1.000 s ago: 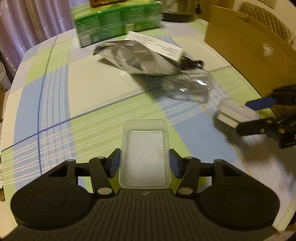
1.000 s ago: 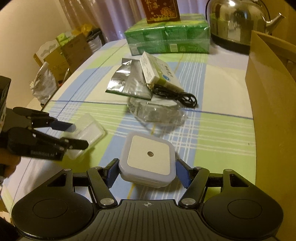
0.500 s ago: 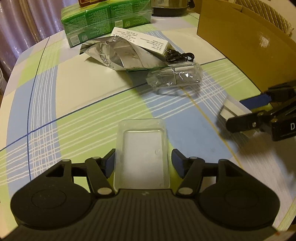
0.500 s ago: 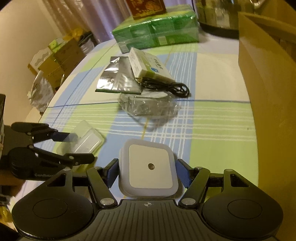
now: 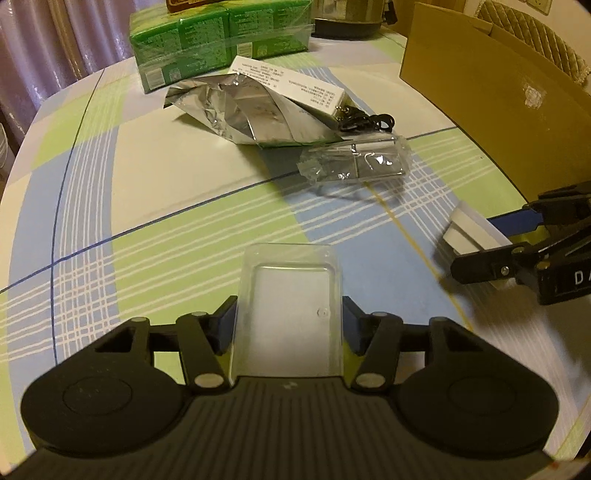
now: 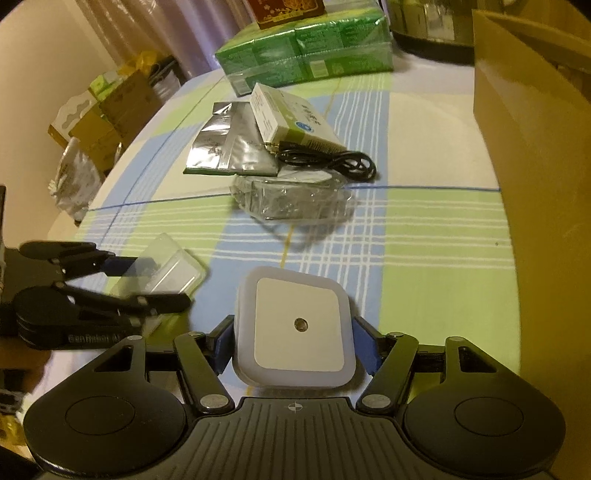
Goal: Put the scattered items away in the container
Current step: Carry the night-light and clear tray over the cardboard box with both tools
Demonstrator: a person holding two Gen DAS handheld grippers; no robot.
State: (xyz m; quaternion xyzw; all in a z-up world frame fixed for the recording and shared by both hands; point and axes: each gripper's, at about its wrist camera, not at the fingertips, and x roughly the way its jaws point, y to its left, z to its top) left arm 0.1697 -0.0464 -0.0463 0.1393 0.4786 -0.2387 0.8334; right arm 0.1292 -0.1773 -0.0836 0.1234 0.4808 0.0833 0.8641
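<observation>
My left gripper [image 5: 288, 325] is shut on a clear plastic tray [image 5: 288, 306], held just above the checked tablecloth; the same tray [image 6: 166, 269] shows at the left of the right wrist view. My right gripper [image 6: 295, 343] is shut on a square white night light [image 6: 295, 325], also seen as a white block [image 5: 472, 232] at the right of the left wrist view. Ahead lie a silver foil pouch [image 5: 243, 110], a white carton [image 6: 288, 118], a black cable [image 6: 332, 158] and a clear wrapper [image 5: 358, 162]. The brown cardboard box [image 6: 535, 129] stands on the right.
A green shrink-wrapped pack [image 6: 306, 59] sits at the far edge of the table, with a metal kettle [image 6: 436, 26] beside it. Boxes and bags [image 6: 92, 122] are piled on the floor past the left table edge. A padded chair back [image 5: 535, 40] rises behind the cardboard box.
Both grippers have drawn back a little toward the near edge of the table while keeping hold of the tray and the night light. The loose items have not moved.
</observation>
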